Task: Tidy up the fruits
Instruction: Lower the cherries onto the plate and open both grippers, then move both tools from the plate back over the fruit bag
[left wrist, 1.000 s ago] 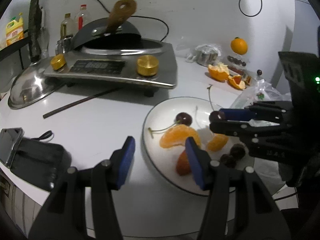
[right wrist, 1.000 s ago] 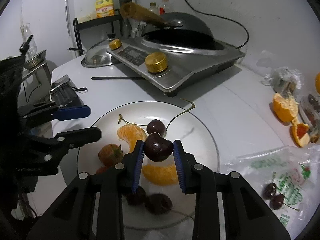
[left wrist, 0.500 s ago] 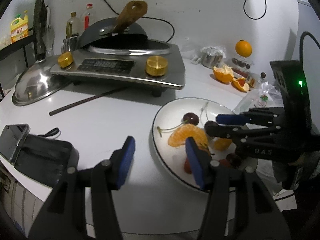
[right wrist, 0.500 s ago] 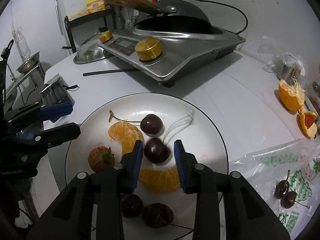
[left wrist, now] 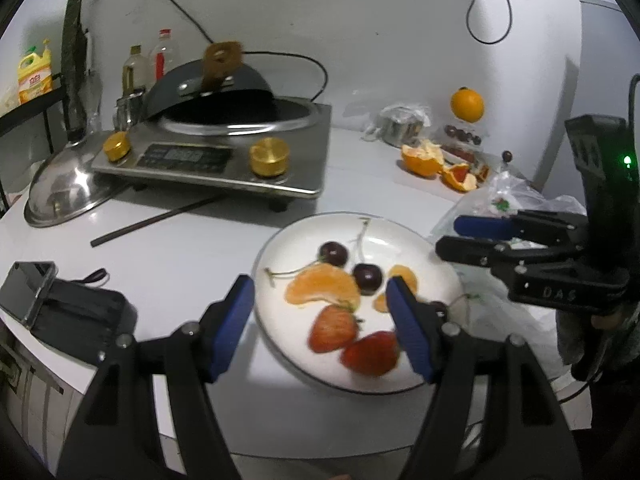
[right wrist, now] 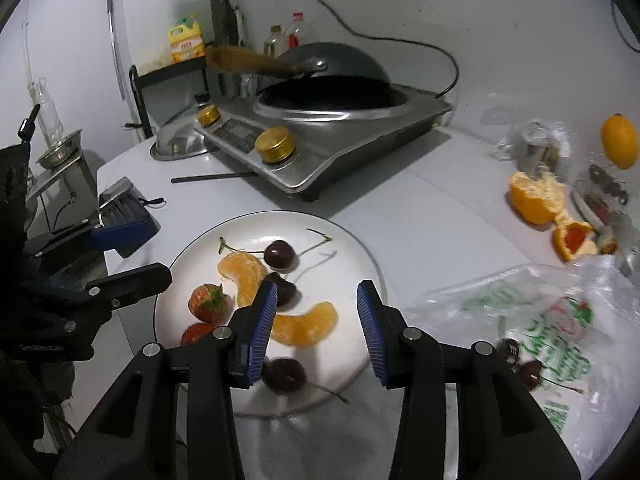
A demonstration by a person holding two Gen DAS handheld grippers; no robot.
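Cherry point(right wrist: 285, 289) released onto plate point(right wrist: 352, 248) beside orange segments, both grippers' fingers just opened, apart, empty.

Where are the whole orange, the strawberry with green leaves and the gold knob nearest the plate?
whole orange point(right wrist: 619, 142), right wrist view, middle of its skin.
strawberry with green leaves point(right wrist: 207, 304), right wrist view, red flesh below the leaves.
gold knob nearest the plate point(right wrist: 274, 144), right wrist view, its side wall.

Beneath my black matt plastic fingers point(right wrist: 256, 332) with ribbed blue pads lie a glossy white plate point(right wrist: 352, 248), shiny dark cherries point(right wrist: 281, 255), a brushed-metal cooker point(right wrist: 360, 136), a handle point(right wrist: 248, 62) that looks wooden, and crinkled clear plastic bag point(right wrist: 560, 320).
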